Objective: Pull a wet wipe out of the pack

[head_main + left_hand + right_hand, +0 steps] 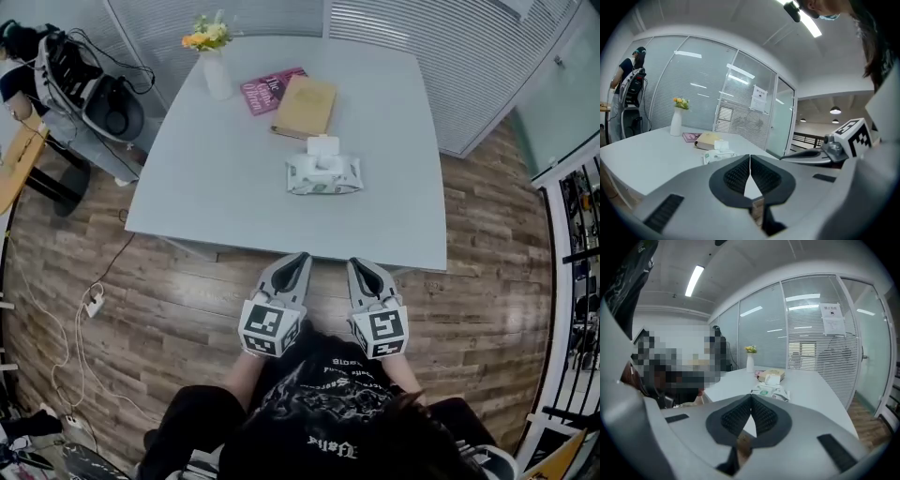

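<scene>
The wet wipe pack (323, 174) lies flat near the middle of the pale table (225, 187), white with a green label, and a white wipe (322, 147) sticks up from its top. The pack also shows far ahead in the left gripper view (717, 155) and in the right gripper view (771, 391). My left gripper (301, 256) and right gripper (355, 262) hover side by side in front of the table's near edge, well short of the pack. Both are shut with their tips together and hold nothing.
Behind the pack lie a tan book (305, 106) and a pink book (270, 88). A white vase with flowers (213, 58) stands at the far left of the table. A person with equipment (56, 66) stands at the far left. Cables lie on the wooden floor (89, 309).
</scene>
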{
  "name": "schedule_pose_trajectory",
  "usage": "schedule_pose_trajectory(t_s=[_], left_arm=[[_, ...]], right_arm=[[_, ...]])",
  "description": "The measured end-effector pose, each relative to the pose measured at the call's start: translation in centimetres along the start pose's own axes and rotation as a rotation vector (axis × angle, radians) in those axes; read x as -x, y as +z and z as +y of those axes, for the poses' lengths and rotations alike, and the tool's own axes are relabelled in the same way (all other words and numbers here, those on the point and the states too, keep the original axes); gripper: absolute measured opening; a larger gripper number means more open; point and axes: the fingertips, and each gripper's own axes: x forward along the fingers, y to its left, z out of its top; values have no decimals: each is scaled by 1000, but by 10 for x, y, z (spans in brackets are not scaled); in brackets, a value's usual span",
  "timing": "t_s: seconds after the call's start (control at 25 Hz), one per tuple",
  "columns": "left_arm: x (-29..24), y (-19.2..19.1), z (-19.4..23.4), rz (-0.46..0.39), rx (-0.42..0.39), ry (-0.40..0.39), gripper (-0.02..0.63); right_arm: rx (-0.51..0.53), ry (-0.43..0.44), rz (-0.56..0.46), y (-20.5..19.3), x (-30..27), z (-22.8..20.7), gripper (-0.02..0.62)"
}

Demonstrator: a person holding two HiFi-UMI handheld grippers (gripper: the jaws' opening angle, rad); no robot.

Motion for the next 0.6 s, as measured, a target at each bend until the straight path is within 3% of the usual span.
schedule_pose_trajectory(t_s=[0.36,0.6], left_arm=[[-39,32,64,0,-39,-116,8],[-52,38,82,-3,-7,-125,8]], right_arm=[[-28,-112,2,33,-69,-10,-2],[-21,-140,17,39,-90,-20,-2]])
